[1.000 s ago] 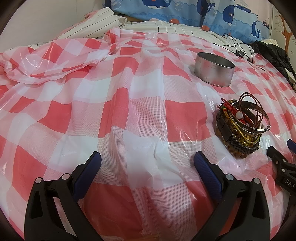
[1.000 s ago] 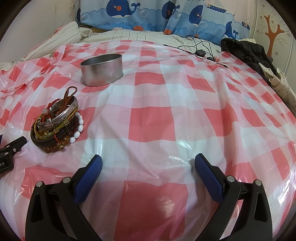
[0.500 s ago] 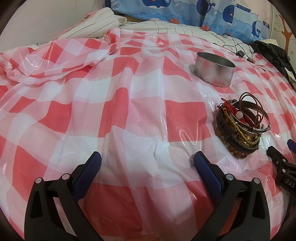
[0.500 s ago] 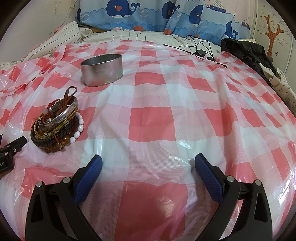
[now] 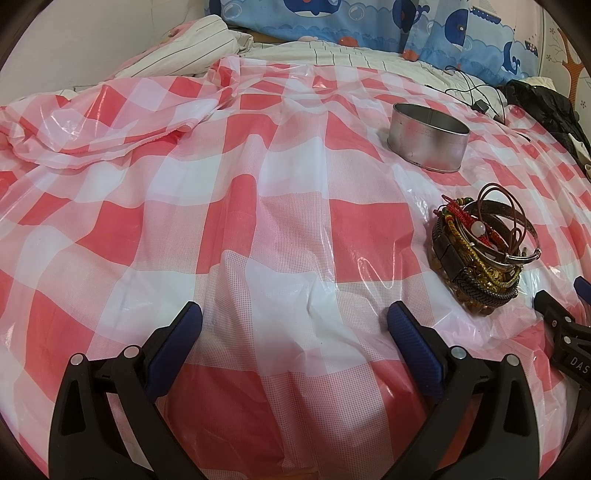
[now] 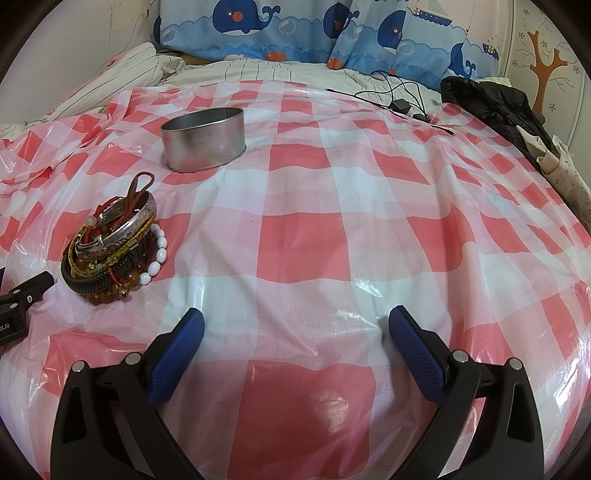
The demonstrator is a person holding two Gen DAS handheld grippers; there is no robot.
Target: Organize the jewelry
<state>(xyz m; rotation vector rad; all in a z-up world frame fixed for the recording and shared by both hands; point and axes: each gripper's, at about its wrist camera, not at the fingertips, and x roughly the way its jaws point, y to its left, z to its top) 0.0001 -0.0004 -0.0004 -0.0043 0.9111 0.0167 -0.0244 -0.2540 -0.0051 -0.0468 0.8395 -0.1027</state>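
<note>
A pile of bracelets [image 5: 480, 254] [image 6: 110, 247] lies on the red-and-white checked plastic sheet [image 5: 258, 206] [image 6: 332, 229]: a silver bangle, black braided bands, amber and white beads, red cords. Behind it stands an empty oval metal tin [image 5: 428, 136] [image 6: 203, 138]. My left gripper [image 5: 293, 325] is open with nothing between its fingers, the pile off to its right. My right gripper [image 6: 295, 330] is open too and holds nothing, the pile to its left. Each gripper's tip shows at the edge of the other's view.
Whale-print pillows [image 6: 295, 29] and a striped sheet [image 6: 258, 72] lie at the back. A black cable with a charger [image 6: 400, 105] and a black garment [image 6: 487, 103] sit at the back right. The sheet bunches up at the far left [image 5: 92, 122].
</note>
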